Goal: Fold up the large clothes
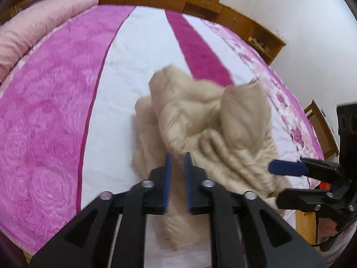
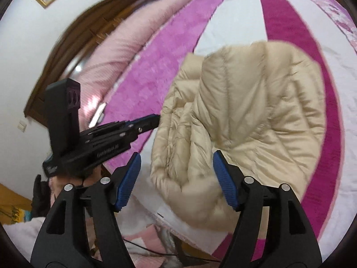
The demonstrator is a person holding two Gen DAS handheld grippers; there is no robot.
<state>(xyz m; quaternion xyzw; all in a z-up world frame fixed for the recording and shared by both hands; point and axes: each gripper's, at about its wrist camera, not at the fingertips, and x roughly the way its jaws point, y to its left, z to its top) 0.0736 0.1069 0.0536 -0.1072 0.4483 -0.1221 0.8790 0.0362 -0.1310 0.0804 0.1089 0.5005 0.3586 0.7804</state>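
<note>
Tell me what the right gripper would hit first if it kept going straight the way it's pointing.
Most likely the beige puffer jacket: it fills the gap ahead of the right gripper, whose jaws stand open with nothing clamped. Depth is unclear, but nothing else shows between them.

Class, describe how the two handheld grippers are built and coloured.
The left gripper and right gripper look alike: black plastic frames with cut-outs, silver round bolts, and blue ribbed pads. The left one's body carries faint white lettering and an upright black block.

The left tongs (image 1: pixel 177 156) stand slightly parted, gripping nothing. The right tongs (image 2: pixel 176 172) gape wide at three o'clock, both angled downward.
</note>
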